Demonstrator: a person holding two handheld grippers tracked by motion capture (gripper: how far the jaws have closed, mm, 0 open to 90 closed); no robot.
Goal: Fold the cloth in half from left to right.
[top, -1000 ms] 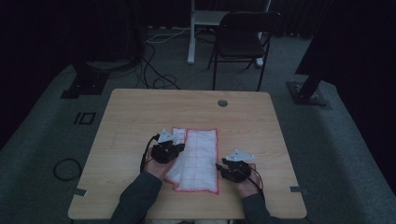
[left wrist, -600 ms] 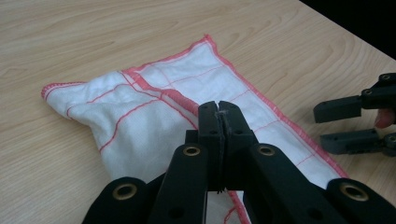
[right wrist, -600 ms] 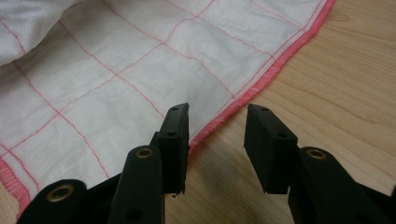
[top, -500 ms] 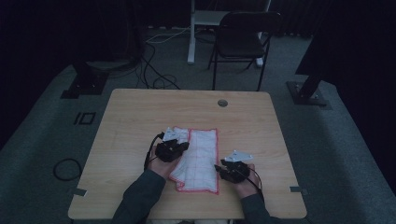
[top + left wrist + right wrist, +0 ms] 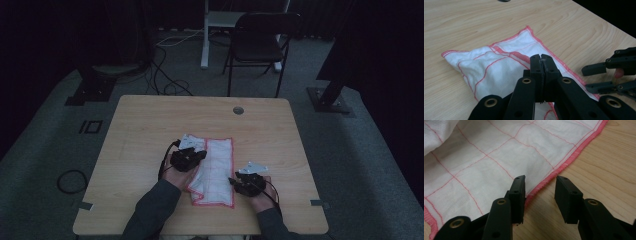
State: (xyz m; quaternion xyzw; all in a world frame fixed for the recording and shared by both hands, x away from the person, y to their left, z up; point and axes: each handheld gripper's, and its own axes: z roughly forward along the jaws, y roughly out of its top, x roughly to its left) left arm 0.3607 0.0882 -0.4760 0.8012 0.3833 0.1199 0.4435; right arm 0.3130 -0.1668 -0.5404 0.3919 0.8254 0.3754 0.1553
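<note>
A white cloth with red grid lines and a red hem lies on the wooden table. Its left part is bunched and puffed up. My left gripper sits over that left part with its jaws pressed together; a thin sliver of fabric shows between the pads. My right gripper rests at the cloth's lower right edge, and it also appears in the left gripper view. Its jaws stand apart and straddle the red hem: one over the cloth, one over bare wood.
A round cable hole sits near the table's far edge. Beyond the table stand a dark folding chair and a white desk leg. Cables trail on the grey floor, and stand bases flank the table.
My left gripper has moved right, from the cloth's left edge to over the cloth, and the cloth's left side has bunched inward. The right gripper has stayed put.
</note>
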